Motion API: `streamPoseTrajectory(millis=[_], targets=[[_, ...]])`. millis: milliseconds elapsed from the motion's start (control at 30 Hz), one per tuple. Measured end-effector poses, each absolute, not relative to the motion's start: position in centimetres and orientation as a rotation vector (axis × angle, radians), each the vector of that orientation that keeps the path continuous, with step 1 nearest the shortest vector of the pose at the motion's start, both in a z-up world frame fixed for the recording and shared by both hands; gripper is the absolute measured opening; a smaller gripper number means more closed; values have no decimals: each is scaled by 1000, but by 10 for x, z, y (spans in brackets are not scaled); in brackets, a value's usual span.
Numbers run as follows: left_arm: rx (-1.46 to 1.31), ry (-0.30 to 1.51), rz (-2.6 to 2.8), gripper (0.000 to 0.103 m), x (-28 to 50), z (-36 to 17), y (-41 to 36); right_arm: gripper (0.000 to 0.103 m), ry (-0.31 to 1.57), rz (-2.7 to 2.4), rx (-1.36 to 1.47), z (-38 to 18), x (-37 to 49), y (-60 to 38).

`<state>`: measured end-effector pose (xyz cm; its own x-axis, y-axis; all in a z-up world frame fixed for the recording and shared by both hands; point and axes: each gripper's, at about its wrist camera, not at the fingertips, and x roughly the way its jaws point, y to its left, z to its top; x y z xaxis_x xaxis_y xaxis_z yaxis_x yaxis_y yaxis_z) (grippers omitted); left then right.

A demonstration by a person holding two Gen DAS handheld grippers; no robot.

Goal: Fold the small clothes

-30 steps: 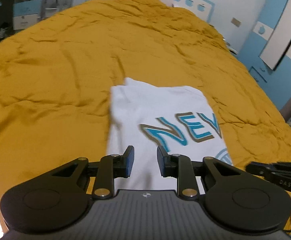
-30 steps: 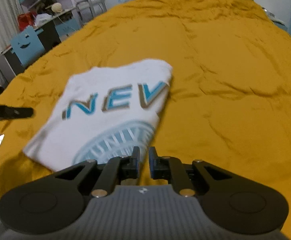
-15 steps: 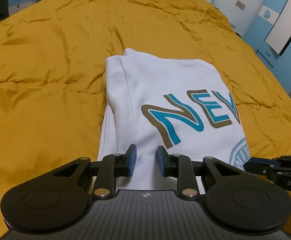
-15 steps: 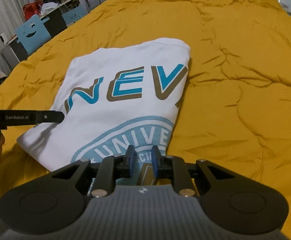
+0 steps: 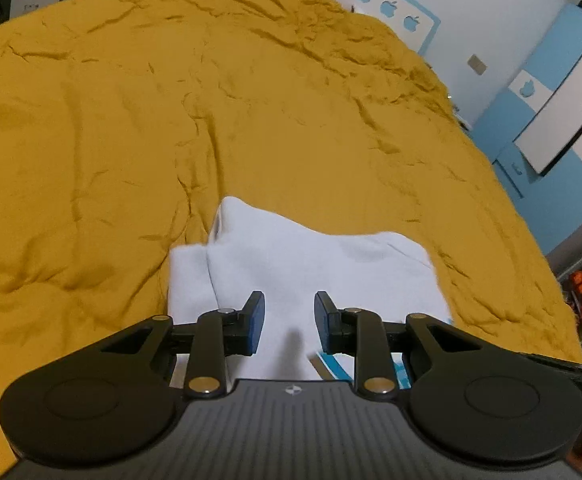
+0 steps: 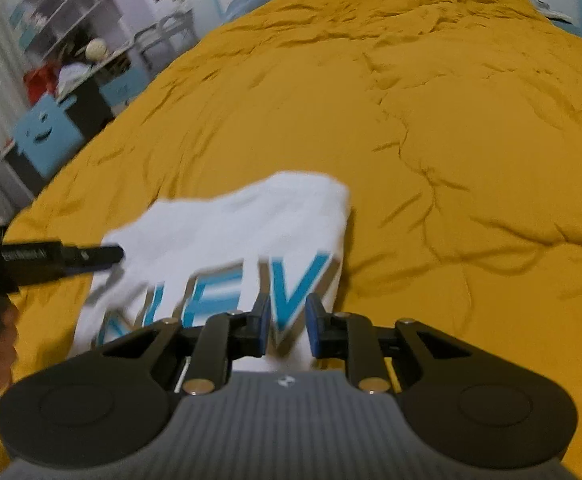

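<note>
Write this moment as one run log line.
white printed T-shirt: folded, on mustard quilt | left gripper: open, empty | right gripper: opening, empty

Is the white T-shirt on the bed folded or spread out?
Folded: the white T-shirt is a compact rectangle on the yellow bedspread, no sleeves showing.

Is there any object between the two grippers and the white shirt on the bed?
Nothing visible is in the way. The shirt lies alone on the yellow bedcover, right in front of the left gripper and the right gripper. The right jaws are opening; both pairs are empty.
</note>
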<state>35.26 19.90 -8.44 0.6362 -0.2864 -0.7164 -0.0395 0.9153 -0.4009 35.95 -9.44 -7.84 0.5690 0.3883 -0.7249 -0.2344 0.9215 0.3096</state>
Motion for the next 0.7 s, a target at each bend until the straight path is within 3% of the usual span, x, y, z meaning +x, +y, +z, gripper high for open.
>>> streamPoseTrajectory(millis=[100,167,200,300,433,500,567,633,700], targets=[[-417,911,-113,27,364,-103,206,14,918,357,188,-89,375,-92],[-450,936,-93,9,367,-115,213,13,949,357,190,-101,381,-94],[-466,948,-79,7,368,-120,218,12,962,357,193,-106,383,-95],[-538,949,-83,7,366,-126,231,20,1001,323,214,-122,388,-101],[-489,909,-41,7,360,-110,238,20,1010,331,275,-124,391,-111],[-509,887,-28,12,356,-102,247,20,987,326,239,-118,389,-112],[-512,861,35,37,351,-93,257,21,968,317,211,-111,386,-114],[-538,828,72,39,348,-85,268,21,956,314,229,-105,385,-121],[-632,808,25,49,344,-83,279,22,948,315,273,-101,384,-129]])
